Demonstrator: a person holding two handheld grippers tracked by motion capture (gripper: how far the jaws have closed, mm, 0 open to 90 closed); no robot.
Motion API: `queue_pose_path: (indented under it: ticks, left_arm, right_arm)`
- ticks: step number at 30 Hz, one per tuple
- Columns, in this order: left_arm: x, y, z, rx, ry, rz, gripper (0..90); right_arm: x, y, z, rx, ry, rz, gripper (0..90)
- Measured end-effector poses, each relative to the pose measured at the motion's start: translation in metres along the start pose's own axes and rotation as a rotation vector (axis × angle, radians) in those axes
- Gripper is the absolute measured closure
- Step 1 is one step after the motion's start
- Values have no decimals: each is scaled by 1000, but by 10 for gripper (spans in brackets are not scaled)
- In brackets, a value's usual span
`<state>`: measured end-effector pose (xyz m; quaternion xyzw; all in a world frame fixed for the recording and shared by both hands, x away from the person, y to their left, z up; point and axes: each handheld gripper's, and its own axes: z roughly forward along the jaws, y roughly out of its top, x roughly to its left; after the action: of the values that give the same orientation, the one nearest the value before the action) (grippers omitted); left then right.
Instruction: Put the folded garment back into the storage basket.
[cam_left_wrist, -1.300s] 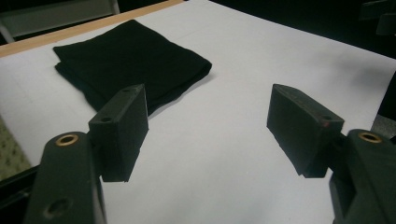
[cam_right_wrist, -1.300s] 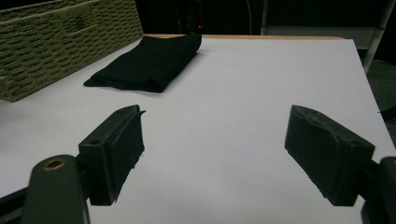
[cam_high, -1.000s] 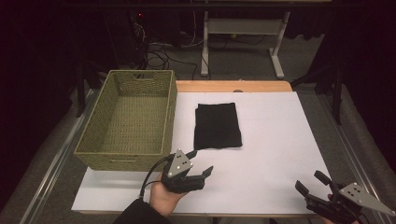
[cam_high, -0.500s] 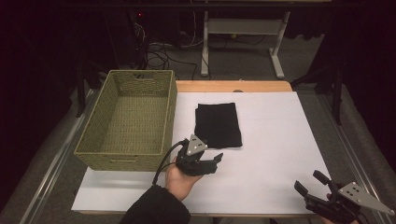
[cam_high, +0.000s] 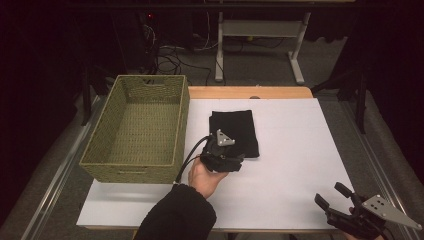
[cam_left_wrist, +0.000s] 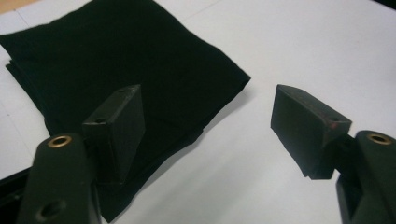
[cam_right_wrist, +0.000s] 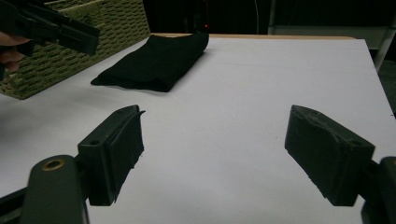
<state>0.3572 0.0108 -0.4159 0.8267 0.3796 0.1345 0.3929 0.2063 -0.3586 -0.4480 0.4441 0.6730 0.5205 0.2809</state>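
A folded black cloth (cam_high: 234, 125) lies on the white table top (cam_high: 300, 150), just right of the basket. My left gripper (cam_high: 234, 162) hovers at the cloth's near edge, held in a hand with a dark sleeve. In the left gripper view the left gripper (cam_left_wrist: 210, 116) is open. Its jaws have just been opening further, with nothing between them. One jaw stands over the black cloth (cam_left_wrist: 126, 60), the other over bare white surface. My right gripper (cam_high: 331, 195) sits at the front right corner; the right gripper (cam_right_wrist: 215, 140) is open and holds nothing, and the cloth (cam_right_wrist: 159, 58) lies far ahead.
A woven olive basket (cam_high: 137, 127) stands at the table's left, close to the cloth; the basket (cam_right_wrist: 70, 51) also appears in the right gripper view. A wooden strip (cam_high: 250, 92) edges the far side. A desk frame and cables lie on the floor beyond.
My left gripper has moved away from the front edge toward the far right, reaching the cloth's near edge. The right gripper has stayed put.
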Motion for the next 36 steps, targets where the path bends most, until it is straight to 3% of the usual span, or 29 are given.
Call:
queue_pose_path:
  ticks: [13,16,24,25,36]
  left_arm:
    - [15,21,19,59,31,-40,221]
    - [22,27,27,89,39,-72,203]
    - [31,40,39,130,59,-105,191]
    - [36,44,43,155,57,-117,191]
    - [55,58,61,219,100,-150,169]
  right_arm:
    - [1,0,0,2,2,-1,199]
    - [1,0,0,3,2,-1,199]
    - [1,0,1,3,6,-4,199]
    - [1,0,1,3,7,-3,200]
    - [1,0,1,4,12,-3,199]
